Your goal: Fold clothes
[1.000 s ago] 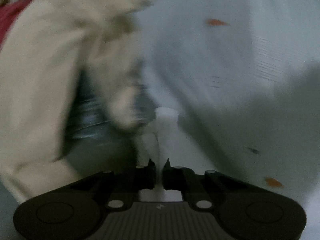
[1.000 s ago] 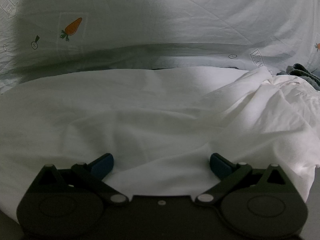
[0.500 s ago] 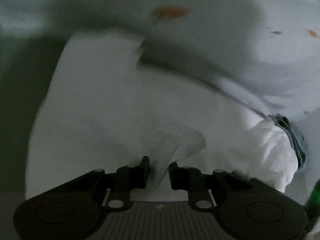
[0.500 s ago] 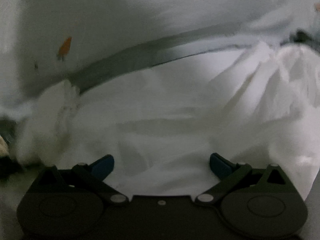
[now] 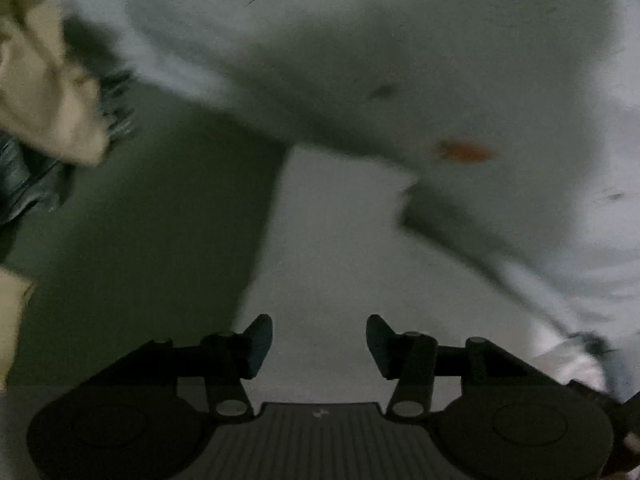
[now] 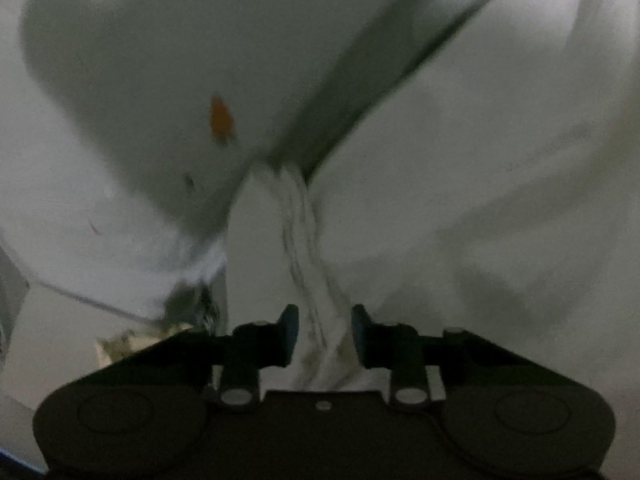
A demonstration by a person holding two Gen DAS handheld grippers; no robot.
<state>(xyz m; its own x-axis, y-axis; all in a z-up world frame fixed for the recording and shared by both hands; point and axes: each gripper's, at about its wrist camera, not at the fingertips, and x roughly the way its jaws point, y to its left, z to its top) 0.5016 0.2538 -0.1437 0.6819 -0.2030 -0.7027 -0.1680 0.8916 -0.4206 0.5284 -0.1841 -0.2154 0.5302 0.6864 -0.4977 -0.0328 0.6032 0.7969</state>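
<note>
On the pale bedsheet (image 5: 500, 60) with its little orange carrot print (image 5: 464, 152), the white garment (image 5: 340, 248) has just changed hands. A half-second back the left gripper (image 5: 319, 338) was pinched on a bunched fold of it; now its jaws stand wide apart, nothing between the dark pads, and flat white cloth lies just ahead and beneath them. The right gripper (image 6: 325, 330) has gone the other way: it hung broadly open over the spread cloth a moment ago, and now its jaws have drawn in narrow around a twisted rope of the white garment (image 6: 304, 264) that runs up between the pads and away toward the sheet. I'd say it is gripping that gathered edge, though the blur keeps me from seeing how firmly the pads bite. Both views are smeared, so the hands are plainly on the move. My reading is that one fold has been laid and let go on the left, while the right is taking up a fresh edge to carry over. Off to the far left a beige garment (image 5: 44, 92) lies heaped against something dark, well apart from the work; the fold looks early yet.
</note>
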